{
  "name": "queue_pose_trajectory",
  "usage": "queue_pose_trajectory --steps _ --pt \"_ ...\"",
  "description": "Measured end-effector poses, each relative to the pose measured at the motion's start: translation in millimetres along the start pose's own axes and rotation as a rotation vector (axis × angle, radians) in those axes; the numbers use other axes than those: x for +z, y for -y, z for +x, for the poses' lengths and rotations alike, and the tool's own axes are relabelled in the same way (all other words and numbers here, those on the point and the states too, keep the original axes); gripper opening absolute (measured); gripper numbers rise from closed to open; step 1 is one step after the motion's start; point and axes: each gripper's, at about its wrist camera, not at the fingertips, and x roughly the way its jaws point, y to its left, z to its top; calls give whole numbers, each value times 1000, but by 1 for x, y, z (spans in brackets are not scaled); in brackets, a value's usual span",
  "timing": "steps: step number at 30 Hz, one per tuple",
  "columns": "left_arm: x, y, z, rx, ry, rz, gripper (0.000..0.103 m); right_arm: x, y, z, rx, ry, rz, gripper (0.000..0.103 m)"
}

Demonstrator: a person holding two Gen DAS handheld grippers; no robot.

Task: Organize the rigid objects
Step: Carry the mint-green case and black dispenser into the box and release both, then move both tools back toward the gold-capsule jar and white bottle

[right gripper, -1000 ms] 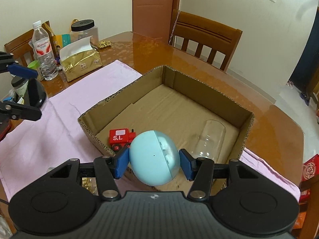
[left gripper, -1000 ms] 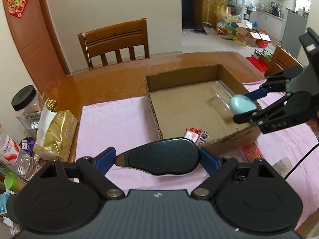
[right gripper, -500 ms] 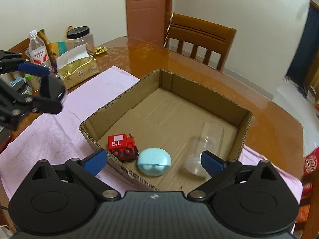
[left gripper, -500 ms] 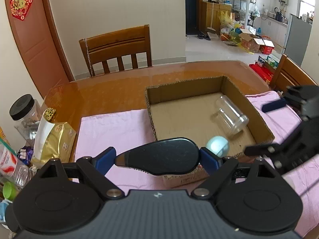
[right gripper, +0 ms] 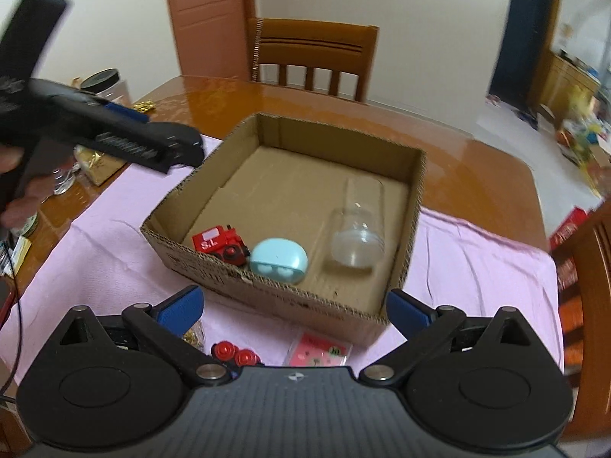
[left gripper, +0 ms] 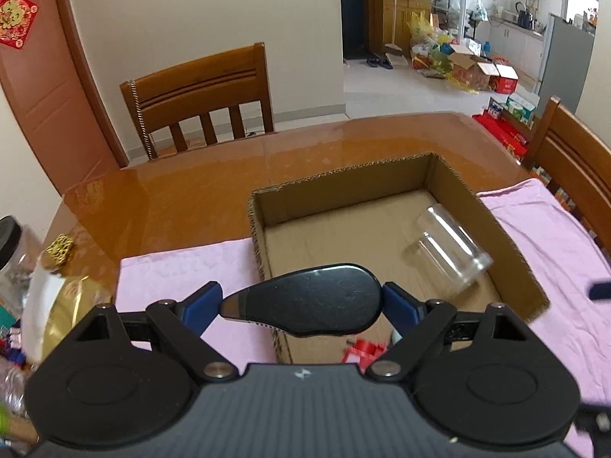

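My left gripper is shut on a flat black oval brush and holds it above the near left corner of the cardboard box; it also shows in the right wrist view with its bristles down. The box holds a red toy train, a light blue case and a clear plastic jar lying on its side. My right gripper is open and empty, in front of the box's near wall.
The box sits on a pink cloth on a glossy wooden table. Red wheels and a pink card lie under my right gripper. A gold tissue pack and jars stand at the left edge. Wooden chairs surround the table.
My right gripper opened, dropped the light blue case into the box and drew back. My left gripper carried the black brush toward and over the box.
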Motion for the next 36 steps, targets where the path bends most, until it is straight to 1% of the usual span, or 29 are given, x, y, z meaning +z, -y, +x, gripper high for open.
queue_pose_trajectory --steps 5,8,11,14,17,23,28,33,36 --pt "15 7 29 5 -1 6 89 -14 3 -3 -24 -14 61 103" --pt "23 7 36 -5 16 -13 91 -22 4 -5 -51 -19 59 103" --pt "26 8 34 2 28 -21 97 -27 6 -6 -72 -26 57 103" --pt "22 7 26 -7 40 -20 99 -31 11 -7 -79 -29 77 103" --pt "15 6 16 5 47 -7 100 -32 11 -6 -84 -31 87 103" --pt "-8 3 -11 14 66 -6 101 -37 7 -8 -88 -21 90 103" --pt "-41 1 -35 32 79 -24 102 -48 3 -9 -86 -23 100 103" --pt "-79 8 -50 35 58 -39 102 -62 -1 -7 -78 -37 115 103" --pt "-105 15 -51 -1 19 -46 102 -69 -3 -3 -69 -53 132 103"
